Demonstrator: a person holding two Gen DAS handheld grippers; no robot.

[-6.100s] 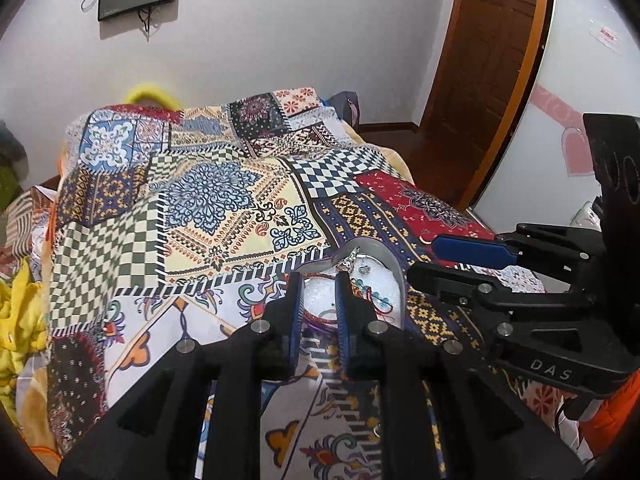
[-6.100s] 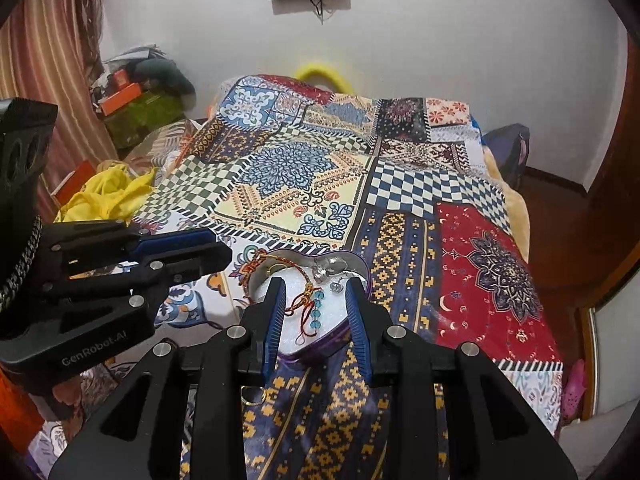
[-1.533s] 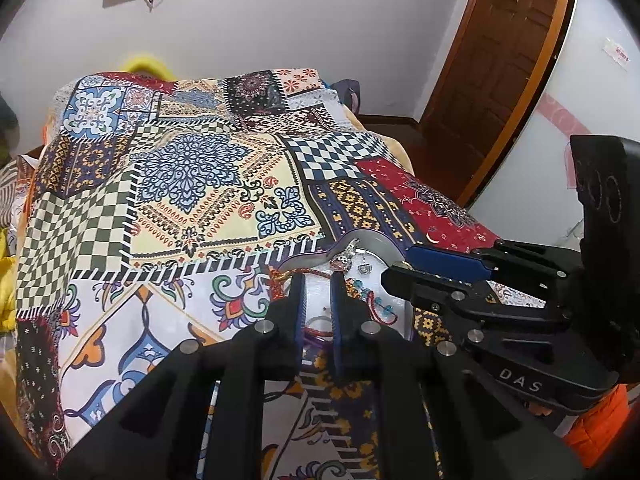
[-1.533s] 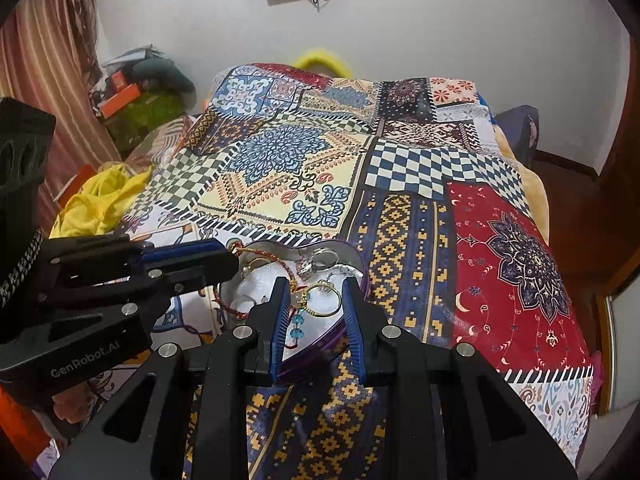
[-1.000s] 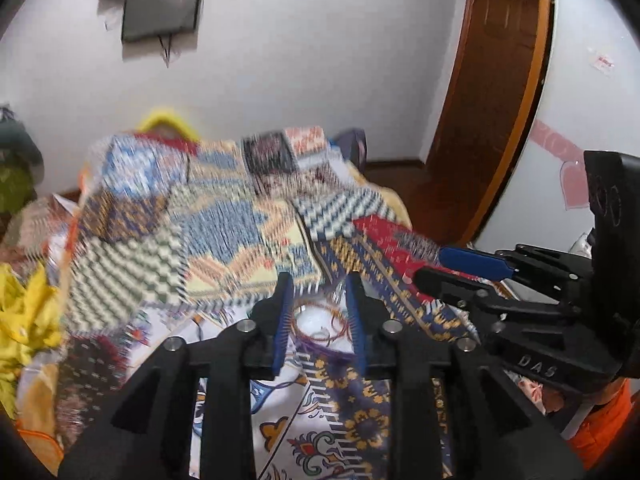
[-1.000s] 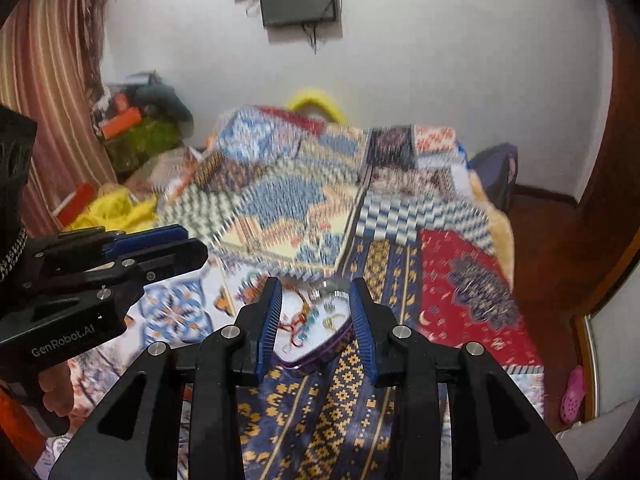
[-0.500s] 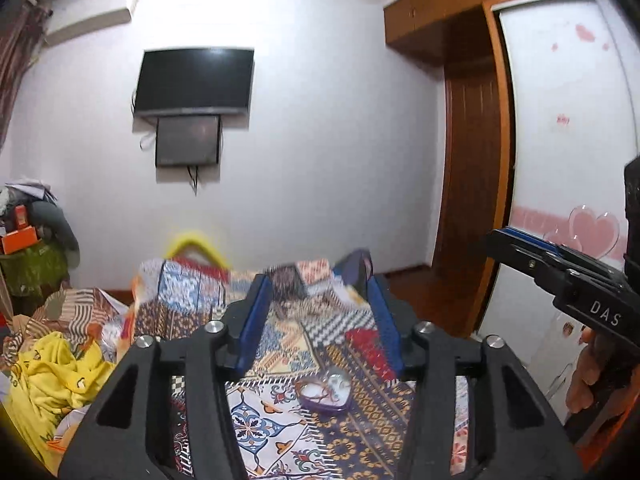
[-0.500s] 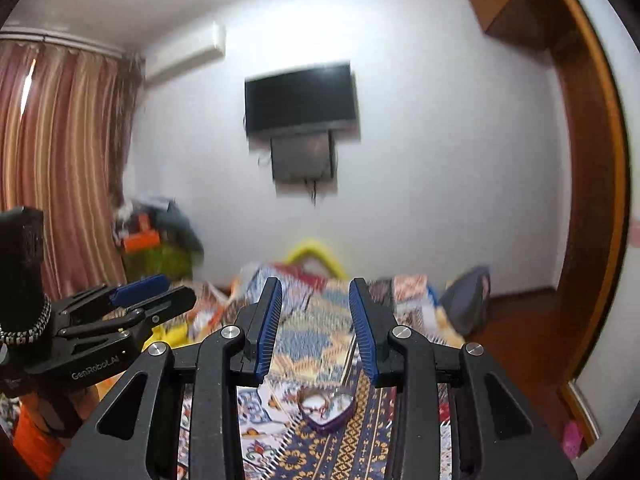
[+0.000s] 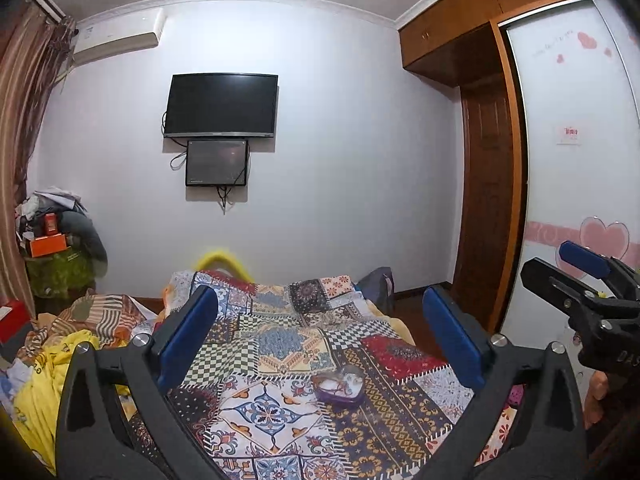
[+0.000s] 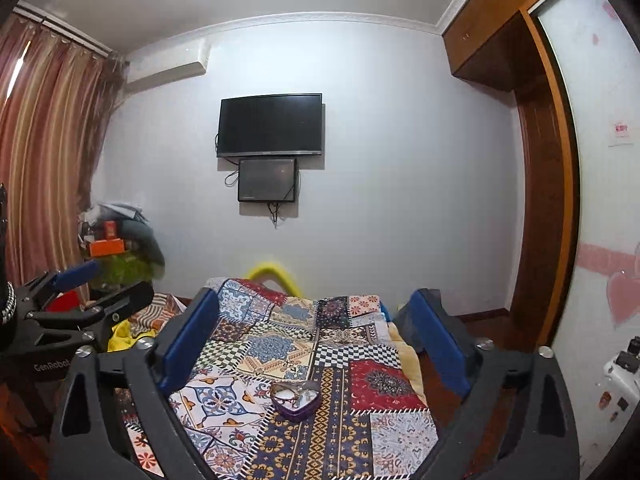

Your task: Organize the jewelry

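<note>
**A:** Where is the box [image 9: 339, 387] from my jaws right now?

**B:** It sits on the bed [image 9: 280, 360], ahead of both sets of jaws and lower down. Your left gripper [image 9: 320, 336] has its jaws wide open with nothing between the pads. They have just been opening. The box shows low in the gap, a bit right of the middle.

**A:** And my right gripper [image 10: 314, 338]?

**B:** Same story. Its jaws have just been opening too, and they stand wide and hold nothing. The box [image 10: 295, 398] shows low in that gap, a bit left of the middle.

**A:** So the box lies between my two hands?

**B:** Yes, I think so. It is well apart from both. I cannot tell which hand is nearer; they look about even.

**A:** Which way does the box point?

**B:** It is heart shaped and purple. The tip points toward you, and it looks about as wide as it is long. There is jewelry [image 10: 292, 392] inside, but it is too small to tell the pieces apart.

**A:** What would I need to do to reach it?

**B:** I think you would go forward and down.
</note>
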